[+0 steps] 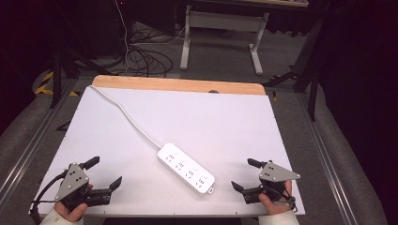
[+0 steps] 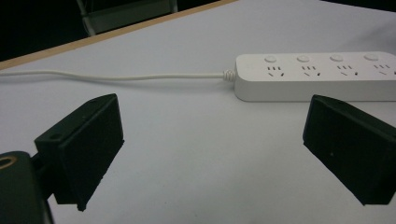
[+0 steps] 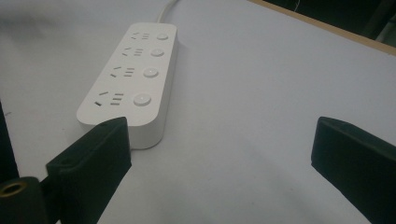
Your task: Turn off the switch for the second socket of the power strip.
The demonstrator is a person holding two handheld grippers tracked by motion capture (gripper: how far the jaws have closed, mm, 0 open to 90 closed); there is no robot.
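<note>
A white power strip [image 1: 186,169] with several sockets and round buttons lies slantwise on the white table top, its white cable [image 1: 126,114] running to the far left corner. My left gripper [image 1: 105,172] rests open near the front left edge, well left of the strip. In the left gripper view the strip [image 2: 317,74] lies beyond the open black jaws and the cable [image 2: 116,76] runs off to the left. My right gripper [image 1: 243,174] stands open at the front right. In the right gripper view the strip [image 3: 133,74] sits just past the left jaw. Nothing is held.
The white sheet [image 1: 202,117] covers a wooden table whose far edge [image 1: 178,84] shows bare wood. Beyond it on the floor lie dark cables [image 1: 145,58] and a white desk frame [image 1: 223,28]. Grey rails run along both table sides.
</note>
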